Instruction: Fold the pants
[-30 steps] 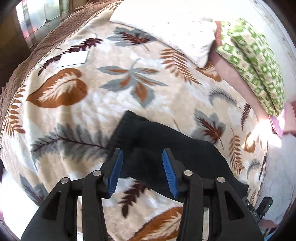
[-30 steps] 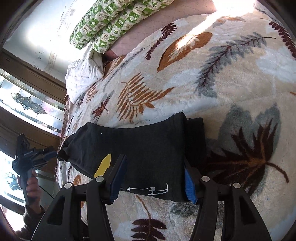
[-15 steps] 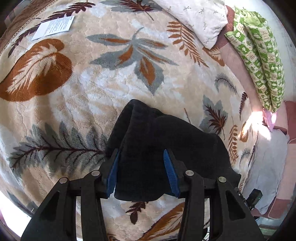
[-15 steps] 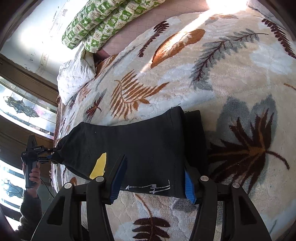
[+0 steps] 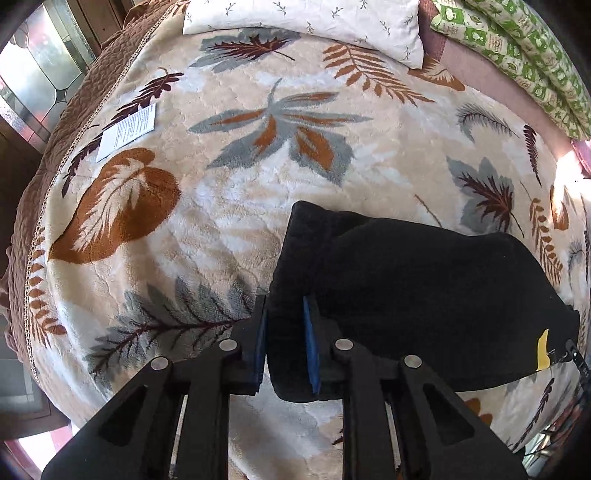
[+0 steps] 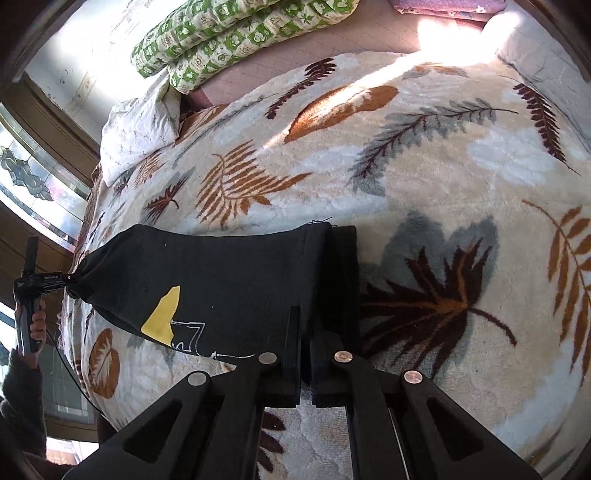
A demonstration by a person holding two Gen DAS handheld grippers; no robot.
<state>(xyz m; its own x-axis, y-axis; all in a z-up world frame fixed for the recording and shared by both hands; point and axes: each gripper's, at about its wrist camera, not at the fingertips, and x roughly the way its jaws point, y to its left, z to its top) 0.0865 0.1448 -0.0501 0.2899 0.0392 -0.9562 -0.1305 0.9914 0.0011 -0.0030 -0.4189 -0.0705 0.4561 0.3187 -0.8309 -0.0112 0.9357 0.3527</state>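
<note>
The black pants (image 5: 406, 291) lie folded on a leaf-patterned blanket (image 5: 229, 206), with a yellow patch and white print near one end (image 6: 162, 321). My left gripper (image 5: 284, 332) is shut on the near left corner of the pants. My right gripper (image 6: 304, 332) is shut on the opposite end of the pants (image 6: 229, 280), its jaws almost touching. The left gripper also shows at the far left of the right wrist view (image 6: 68, 280), holding the far corner.
A white pillow (image 5: 306, 22) and a green patterned quilt (image 5: 524, 48) lie at the head of the bed. A white paper card (image 5: 127, 127) lies on the blanket at left. A brown bedspread edge (image 5: 33, 206) and windows border the left side.
Both grippers have closed on the pants' ends; they were open around the fabric before. The left gripper's view has tilted up toward the pillow.
</note>
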